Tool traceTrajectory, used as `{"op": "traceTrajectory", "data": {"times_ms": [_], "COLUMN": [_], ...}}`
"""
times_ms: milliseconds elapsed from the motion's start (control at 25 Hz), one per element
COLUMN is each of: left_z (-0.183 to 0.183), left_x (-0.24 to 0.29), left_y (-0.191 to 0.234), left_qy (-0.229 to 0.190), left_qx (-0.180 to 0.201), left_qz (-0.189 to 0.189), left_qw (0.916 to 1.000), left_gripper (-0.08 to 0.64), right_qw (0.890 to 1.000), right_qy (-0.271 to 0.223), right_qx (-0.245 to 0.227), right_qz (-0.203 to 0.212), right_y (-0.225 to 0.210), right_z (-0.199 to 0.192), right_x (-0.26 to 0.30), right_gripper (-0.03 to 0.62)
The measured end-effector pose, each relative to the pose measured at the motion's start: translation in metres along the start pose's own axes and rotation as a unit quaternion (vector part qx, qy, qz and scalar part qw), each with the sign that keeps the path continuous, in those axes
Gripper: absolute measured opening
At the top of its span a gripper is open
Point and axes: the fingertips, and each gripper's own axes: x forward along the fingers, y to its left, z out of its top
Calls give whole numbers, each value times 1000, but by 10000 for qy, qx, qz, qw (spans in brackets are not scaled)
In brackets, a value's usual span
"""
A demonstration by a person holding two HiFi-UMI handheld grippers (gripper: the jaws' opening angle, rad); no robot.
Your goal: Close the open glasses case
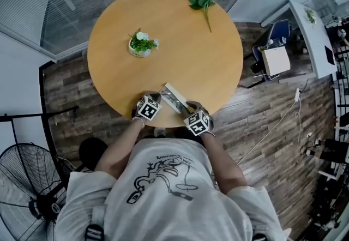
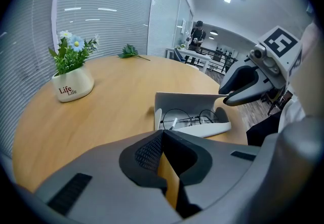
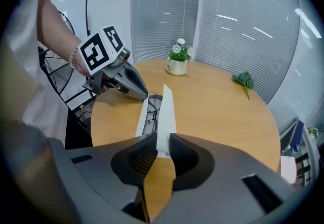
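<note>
The glasses case [image 1: 175, 99] lay at the lower edge of the round table [image 1: 180, 54], low and centre in the head view, with a gripper at each end of it. It was not closed. In the left gripper view its lid [image 2: 190, 100] stood nearly upright behind the tray, and the glasses [image 2: 188, 115] were plainly visible inside.

The left gripper [image 2: 163, 139] sat at the case's left end, just short of it. Its jaws were drawn together with nothing between them, and only a sliver of table showed behind the pads.

The right gripper [image 3: 158, 149] was at the opposite end, seen in the left gripper view at the right of the frame. The near end of the raised lid sat between its jaws. The jaws stood apart, one pad on each side of the lid's edge and close to it, and as far as the right gripper view showed they were not pressing on it.

By my reading, none of the closing had been done. The lid had not yet been folded down onto the tray and pressed until it seated. The glasses appeared to lie within the tray, so they should not block the lid.

A small flower pot [image 1: 140, 44] and a green sprig [image 1: 203, 2] sat well apart from the case, toward the top of the head view.
</note>
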Motion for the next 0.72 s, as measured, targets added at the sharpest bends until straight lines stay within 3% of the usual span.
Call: {"op": "traceTrajectory", "data": {"times_ms": [720], "left_z": [-2], "left_x": [-1], "left_y": [0], "left_qy": [23], "left_qx": [6], "left_qz": [-39], "left_qw": [10000], "left_gripper": [20], "right_qw": [9998], "right_qy": [44], "right_qx": [-177], "right_qz": [-4], "right_y": [11], "right_z": [1], "right_x": [0], "right_gripper": [91]}}
